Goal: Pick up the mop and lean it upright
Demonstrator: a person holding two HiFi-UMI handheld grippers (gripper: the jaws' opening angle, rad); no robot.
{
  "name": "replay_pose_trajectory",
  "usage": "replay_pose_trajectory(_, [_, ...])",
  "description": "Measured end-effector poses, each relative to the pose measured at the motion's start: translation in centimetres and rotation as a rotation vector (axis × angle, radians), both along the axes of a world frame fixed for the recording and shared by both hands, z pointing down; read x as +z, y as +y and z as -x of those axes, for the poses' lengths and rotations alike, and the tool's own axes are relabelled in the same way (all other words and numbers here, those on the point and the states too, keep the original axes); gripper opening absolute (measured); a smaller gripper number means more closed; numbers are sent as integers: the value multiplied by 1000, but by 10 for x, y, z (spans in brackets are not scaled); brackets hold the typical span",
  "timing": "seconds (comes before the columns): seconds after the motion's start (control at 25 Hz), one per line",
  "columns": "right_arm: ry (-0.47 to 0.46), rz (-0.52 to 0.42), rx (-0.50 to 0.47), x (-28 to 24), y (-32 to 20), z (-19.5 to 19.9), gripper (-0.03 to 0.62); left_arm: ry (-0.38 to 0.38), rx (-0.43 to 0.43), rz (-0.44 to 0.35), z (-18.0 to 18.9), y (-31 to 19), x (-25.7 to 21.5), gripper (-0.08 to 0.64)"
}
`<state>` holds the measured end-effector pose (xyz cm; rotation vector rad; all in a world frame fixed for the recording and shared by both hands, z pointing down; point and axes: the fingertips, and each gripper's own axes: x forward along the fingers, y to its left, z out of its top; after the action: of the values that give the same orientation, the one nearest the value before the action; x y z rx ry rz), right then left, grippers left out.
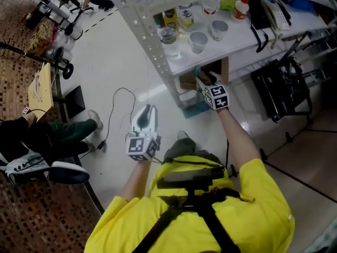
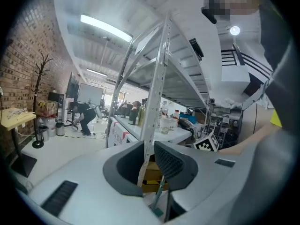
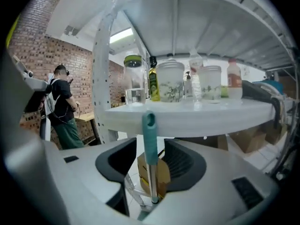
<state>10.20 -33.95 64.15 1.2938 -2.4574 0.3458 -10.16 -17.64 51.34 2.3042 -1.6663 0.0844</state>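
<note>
The mop's teal handle stands upright, its top against the front edge of the white shelf board. Its metal pole runs down between the jaws of my right gripper, which are open with a gap on each side of the pole. In the head view my right gripper reaches under the shelf, and the teal mop head lies on the floor below it. My left gripper hangs over the floor to the left, open and empty. It faces the perforated shelf post.
Jars, cups and bottles crowd the shelf board. A cardboard box sits under it. A black folding cart stands at the right. A seated person's legs and a floor cable are at the left.
</note>
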Motion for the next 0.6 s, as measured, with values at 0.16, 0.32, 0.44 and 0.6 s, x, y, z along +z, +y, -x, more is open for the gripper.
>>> replay_pose_trajectory(0.16, [28, 20, 6, 20, -23, 14, 164, -13, 14, 26, 4, -17, 12, 69])
replay_pose_trajectory(0.32, [57, -12, 21, 20, -21, 16, 120, -20, 15, 17, 12, -28, 8, 69])
replay_pose_trajectory(0.44, [65, 0, 33, 16, 4, 13, 120, -10, 2, 7, 21, -26, 5, 69])
replay_pose_trajectory(0.6, [47, -1, 53, 2, 64, 1, 120, -2, -19, -30, 31, -20, -1, 69])
